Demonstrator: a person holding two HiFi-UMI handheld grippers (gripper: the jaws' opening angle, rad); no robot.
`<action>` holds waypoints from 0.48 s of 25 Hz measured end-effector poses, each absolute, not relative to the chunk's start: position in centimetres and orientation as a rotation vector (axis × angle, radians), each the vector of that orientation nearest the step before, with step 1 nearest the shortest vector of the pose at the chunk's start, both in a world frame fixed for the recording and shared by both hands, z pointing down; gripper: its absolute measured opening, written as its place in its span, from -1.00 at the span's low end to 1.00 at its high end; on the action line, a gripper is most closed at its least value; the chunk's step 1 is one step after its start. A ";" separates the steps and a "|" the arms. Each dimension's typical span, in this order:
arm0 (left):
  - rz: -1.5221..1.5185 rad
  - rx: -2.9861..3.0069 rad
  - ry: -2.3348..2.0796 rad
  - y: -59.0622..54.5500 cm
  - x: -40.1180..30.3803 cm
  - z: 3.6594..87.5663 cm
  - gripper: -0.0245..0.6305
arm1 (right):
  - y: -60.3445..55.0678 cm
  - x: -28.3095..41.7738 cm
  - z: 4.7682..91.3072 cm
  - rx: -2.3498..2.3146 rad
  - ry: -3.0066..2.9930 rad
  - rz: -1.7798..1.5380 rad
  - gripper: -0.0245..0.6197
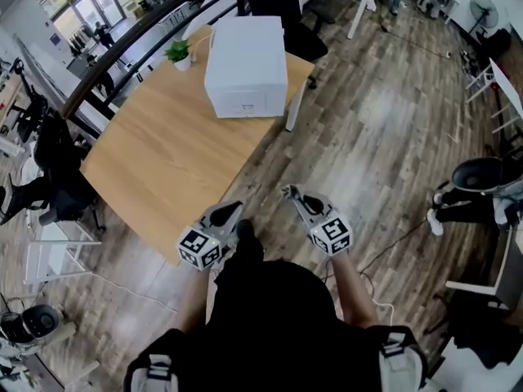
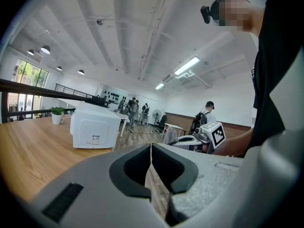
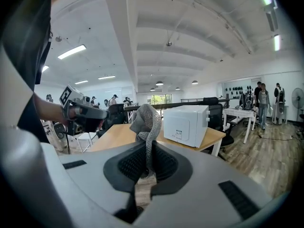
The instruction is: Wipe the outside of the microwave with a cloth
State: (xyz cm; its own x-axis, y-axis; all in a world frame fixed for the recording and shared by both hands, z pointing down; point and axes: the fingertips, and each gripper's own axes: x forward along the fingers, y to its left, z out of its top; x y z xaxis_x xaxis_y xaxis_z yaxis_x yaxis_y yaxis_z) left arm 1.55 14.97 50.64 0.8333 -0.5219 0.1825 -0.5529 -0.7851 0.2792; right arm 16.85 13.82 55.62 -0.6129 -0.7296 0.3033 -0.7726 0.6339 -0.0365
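Pinching the grey cloth [image 3: 146, 122] by what looks like one thin fold, the right gripper [image 3: 148, 161] hangs off the near edge of the table [image 1: 155, 170]. The left gripper [image 2: 152, 163] has its jaws together on nothing. The microwave [image 1: 245, 65] sits at the table's far end, well apart. So slim a hold could slip when dragged across the casing.

Right gripper [image 3: 147, 167]: jaws closed on a grey knitted cloth [image 3: 146, 122], which stands up bunched above them. Beyond, a white microwave [image 3: 186, 125] sits on a wooden table [image 3: 118, 134], close to its right corner. The left gripper [image 3: 85, 115] is held at frame left, marker cube visible. People [image 3: 262, 99] stand far right.
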 end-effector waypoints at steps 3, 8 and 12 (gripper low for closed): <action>0.130 2.705 -0.809 11.5 0.6 50.4 -0.90 | 10.7 15.8 55.9 1.210 -2.587 0.233 -0.89; 0.131 2.698 -0.798 6.4 -1.1 50.0 -0.90 | 5.7 13.6 55.0 1.225 -2.559 0.270 -0.89; 0.152 2.698 -0.771 3.4 -2.3 50.4 -0.90 | 2.1 11.8 55.2 1.226 -2.579 0.236 -0.89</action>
